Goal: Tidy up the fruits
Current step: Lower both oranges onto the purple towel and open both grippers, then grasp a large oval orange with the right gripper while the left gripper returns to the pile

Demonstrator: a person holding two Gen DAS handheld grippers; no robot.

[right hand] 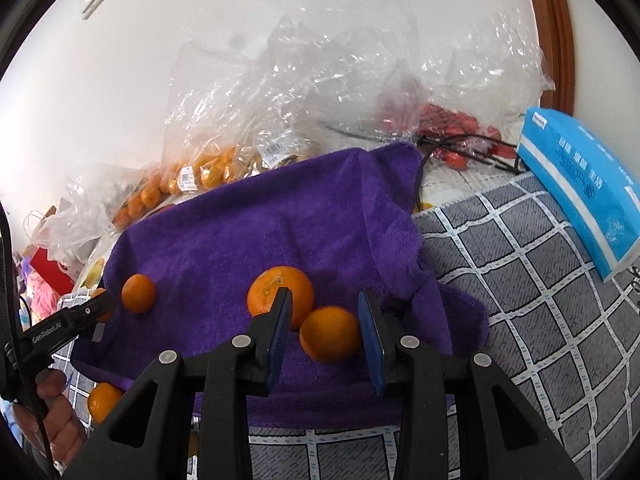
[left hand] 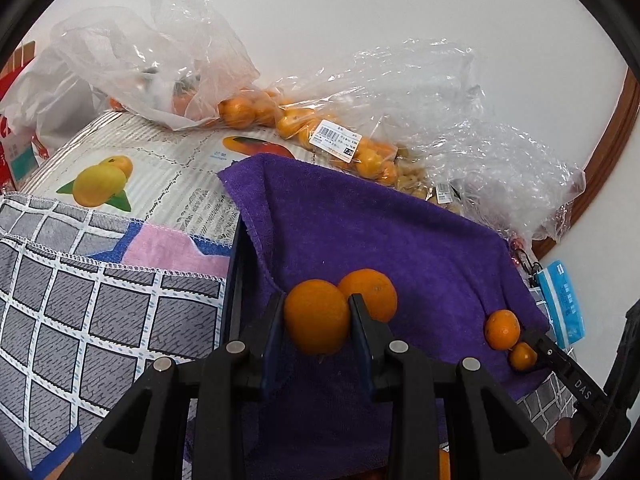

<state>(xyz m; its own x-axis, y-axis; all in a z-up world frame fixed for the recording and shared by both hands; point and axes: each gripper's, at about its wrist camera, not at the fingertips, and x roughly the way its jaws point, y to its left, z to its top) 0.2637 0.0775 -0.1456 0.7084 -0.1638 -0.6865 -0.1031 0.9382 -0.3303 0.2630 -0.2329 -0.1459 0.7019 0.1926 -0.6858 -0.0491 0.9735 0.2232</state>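
Note:
A purple towel (left hand: 360, 220) (right hand: 260, 220) lies over a checked cloth. My left gripper (left hand: 317, 300) is shut on a mandarin (left hand: 316, 320) just above the towel; a loose mandarin (left hand: 372, 292) sits right behind it. In the right wrist view that gripper's tip (right hand: 102, 302) shows at the left beside the same loose mandarin (right hand: 138, 292). My right gripper (right hand: 325, 294) is shut on a smaller mandarin (right hand: 330, 336), in front of a bigger one (right hand: 280, 288) on the towel. The left wrist view shows this pair (left hand: 522, 356) (left hand: 502, 328) with the right gripper's finger (left hand: 536, 344) beside them.
Clear plastic bags of mandarins (left hand: 256, 110) (left hand: 360, 152) line the wall behind the towel. A bag of red fruit (right hand: 448, 128) and a blue tissue pack (right hand: 580, 184) lie at the right. Another mandarin (right hand: 102, 400) lies on the grey checked cloth (left hand: 80, 320) near a hand (right hand: 52, 420).

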